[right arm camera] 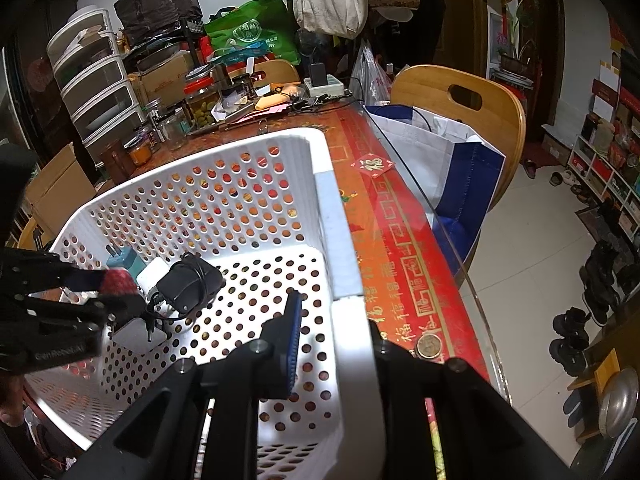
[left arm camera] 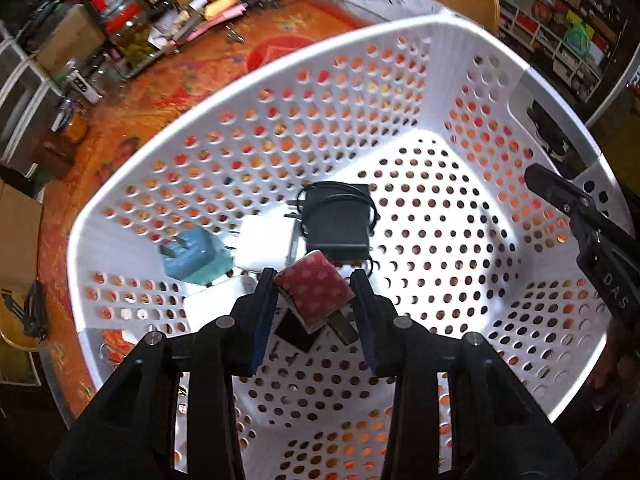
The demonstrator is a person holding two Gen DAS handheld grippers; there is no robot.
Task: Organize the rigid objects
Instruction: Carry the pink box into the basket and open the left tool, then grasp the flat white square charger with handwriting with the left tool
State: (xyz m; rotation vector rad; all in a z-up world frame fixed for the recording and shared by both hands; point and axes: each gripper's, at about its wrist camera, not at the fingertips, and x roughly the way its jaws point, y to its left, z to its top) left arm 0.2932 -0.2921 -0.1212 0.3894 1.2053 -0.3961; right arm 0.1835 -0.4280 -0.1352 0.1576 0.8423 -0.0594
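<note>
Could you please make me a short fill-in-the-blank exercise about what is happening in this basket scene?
1. The left gripper holds a red charger with white ____.
2. The chargers lie inside a white ____ full of round holes.
3. The right gripper straddles the basket's ____.
4. The black adapter has a ____ wound around it.

Missing words: dots; basket; rim; cord

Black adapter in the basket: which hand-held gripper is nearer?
Left. The left hand-held gripper holds the red dotted charger right beside the black adapter. The right hand-held gripper straddles the basket wall, farther off.
</note>
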